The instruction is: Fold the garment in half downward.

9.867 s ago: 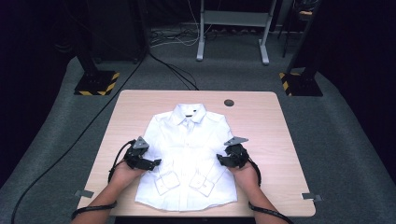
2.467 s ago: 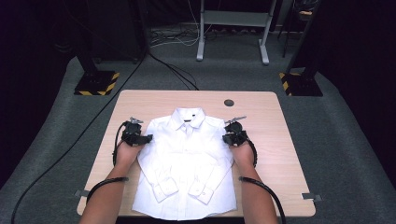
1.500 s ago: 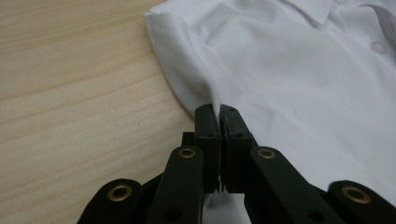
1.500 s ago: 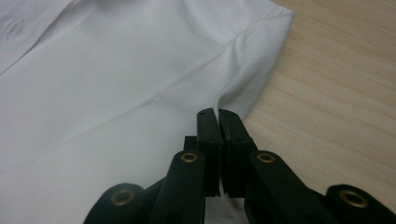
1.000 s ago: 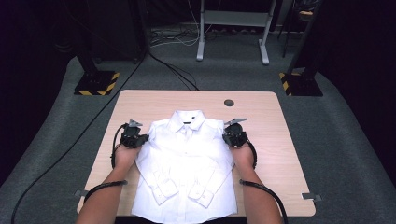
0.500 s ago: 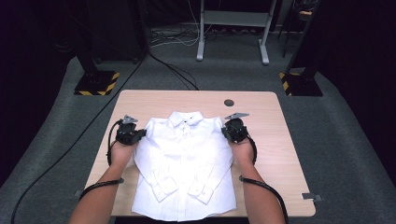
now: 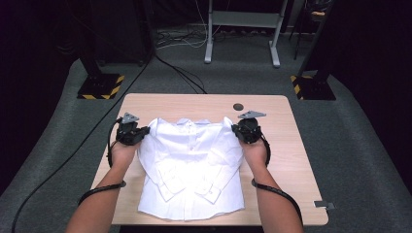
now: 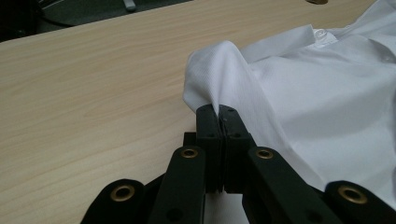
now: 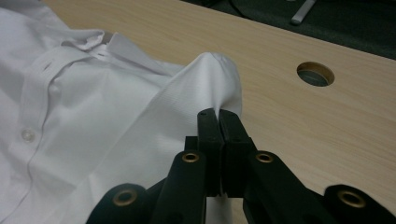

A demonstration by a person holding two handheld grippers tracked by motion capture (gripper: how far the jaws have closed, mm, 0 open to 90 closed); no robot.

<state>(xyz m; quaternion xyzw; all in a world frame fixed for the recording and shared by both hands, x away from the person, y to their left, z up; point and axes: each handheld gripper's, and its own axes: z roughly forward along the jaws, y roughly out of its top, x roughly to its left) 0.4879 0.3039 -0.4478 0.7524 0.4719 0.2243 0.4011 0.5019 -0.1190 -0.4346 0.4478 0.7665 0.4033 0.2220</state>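
Pinching both shoulders of the white shirt (image 7: pixel 192 165) lying mid-tabletop (image 7: pixel 291 160), left tongs (image 8: pixel 218 112) and right tongs (image 9: pixel 218 114) clenched on thin folds. Risking slippage, uneven lifting, sleeves dragging and unfolding.

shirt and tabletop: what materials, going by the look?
Shirt: thin white woven fabric, likely cotton or a blend; fine weave shows, and it puckers where the jaws pinch it. Table: pale wood or wood-look laminate, matt, with printed-looking grain; which one is unclear.
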